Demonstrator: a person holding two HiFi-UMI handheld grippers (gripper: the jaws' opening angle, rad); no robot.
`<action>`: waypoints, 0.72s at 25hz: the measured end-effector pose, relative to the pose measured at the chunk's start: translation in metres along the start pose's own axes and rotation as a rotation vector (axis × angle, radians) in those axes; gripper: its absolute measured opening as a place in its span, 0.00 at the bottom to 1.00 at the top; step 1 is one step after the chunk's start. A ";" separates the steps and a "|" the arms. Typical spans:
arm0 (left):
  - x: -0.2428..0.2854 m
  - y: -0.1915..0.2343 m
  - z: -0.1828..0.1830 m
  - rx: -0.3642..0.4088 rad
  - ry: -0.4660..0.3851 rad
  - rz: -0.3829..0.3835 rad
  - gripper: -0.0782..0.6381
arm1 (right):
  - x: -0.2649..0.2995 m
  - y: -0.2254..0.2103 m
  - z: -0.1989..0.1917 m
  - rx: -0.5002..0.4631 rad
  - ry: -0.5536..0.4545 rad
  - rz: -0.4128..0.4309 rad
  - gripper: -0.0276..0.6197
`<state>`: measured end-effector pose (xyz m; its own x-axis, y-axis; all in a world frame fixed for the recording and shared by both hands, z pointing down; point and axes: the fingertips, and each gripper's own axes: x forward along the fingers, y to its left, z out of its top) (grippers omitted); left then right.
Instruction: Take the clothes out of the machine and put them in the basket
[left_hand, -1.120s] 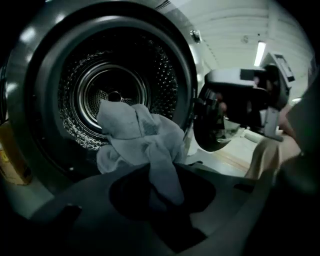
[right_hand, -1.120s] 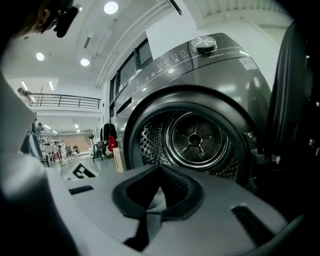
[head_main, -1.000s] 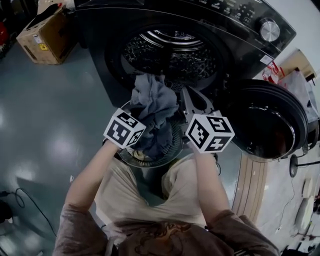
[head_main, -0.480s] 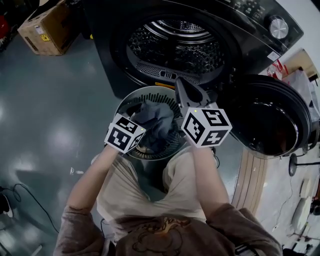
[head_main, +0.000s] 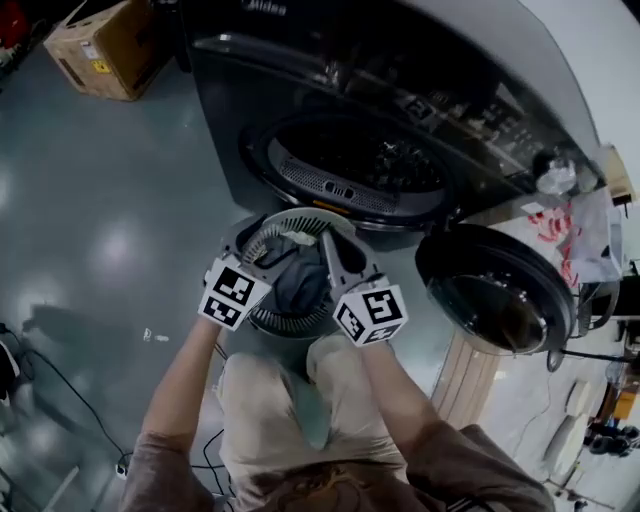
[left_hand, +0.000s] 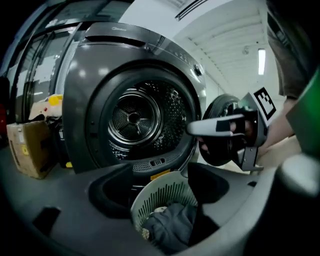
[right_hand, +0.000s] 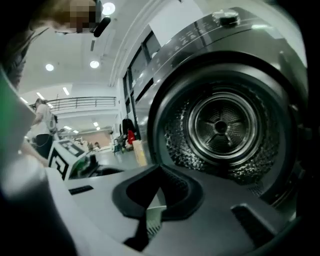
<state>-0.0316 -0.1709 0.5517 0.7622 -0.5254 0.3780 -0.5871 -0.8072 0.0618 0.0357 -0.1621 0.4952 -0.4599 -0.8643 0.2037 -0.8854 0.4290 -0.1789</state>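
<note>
Right gripper (head_main: 328, 243), jaws together, empty, before "Midea"-badged machine (head_main: 225, 120)

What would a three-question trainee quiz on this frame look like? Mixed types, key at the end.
1. True or false: the door of the washing machine stands open.
2. Where does the dark grey garment lie? A in the drum; B in the basket; C on the floor.
3. How do the jaws of the left hand-held gripper stand, and do they hold anything?
Key: 1 true. 2 B. 3 Apart, having just been opening; they press on nothing, and the garment lies below them in the basket.
</note>
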 end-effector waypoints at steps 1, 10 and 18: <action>-0.011 -0.001 0.010 -0.028 0.003 0.006 0.60 | -0.005 0.010 0.007 -0.018 0.046 0.031 0.04; -0.120 -0.036 0.217 -0.194 -0.048 0.057 0.60 | -0.081 0.027 0.193 -0.049 0.164 0.050 0.04; -0.202 -0.053 0.394 -0.261 -0.124 0.149 0.60 | -0.134 0.050 0.358 -0.011 0.140 0.130 0.04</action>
<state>-0.0471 -0.1281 0.1084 0.6805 -0.6745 0.2862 -0.7327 -0.6312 0.2546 0.0770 -0.1186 0.1142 -0.5746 -0.7569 0.3113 -0.8183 0.5380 -0.2023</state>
